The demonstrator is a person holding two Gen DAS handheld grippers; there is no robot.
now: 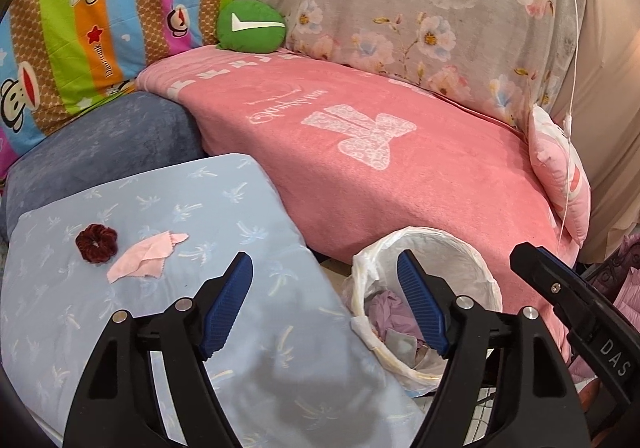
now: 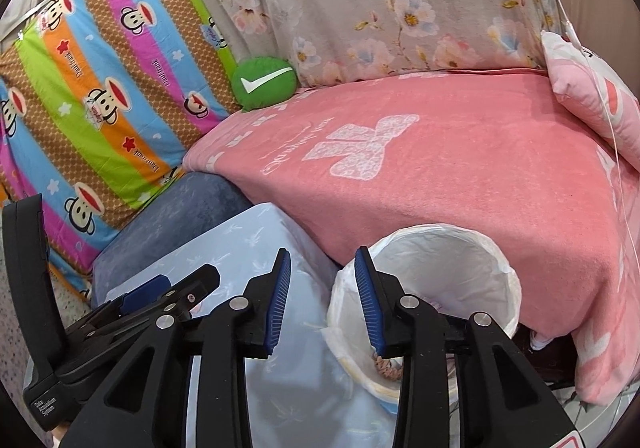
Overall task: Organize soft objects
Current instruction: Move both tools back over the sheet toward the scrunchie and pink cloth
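Some cloth already in lined bin (image 1: 486, 280); scrunchie (image 1: 96, 242) and pink cloth (image 1: 146, 256) left on pillow (image 1: 240, 207); left claw (image 1: 325, 288) and right claw (image 2: 322, 284) both spread, empty.

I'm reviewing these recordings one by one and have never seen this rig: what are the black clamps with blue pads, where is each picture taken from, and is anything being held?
They are two hand-held grippers; a person carries one in each hand, each with a camera looking along its fingers. One picture comes from the left gripper, the other from the right gripper. Both are open and hold nothing.

On the light blue pillow lie a dark red scrunchie and a small pink cloth. Beside the pillow stands a white-lined bin with purple cloth already inside. Behind are a pink blanket and a green cushion.
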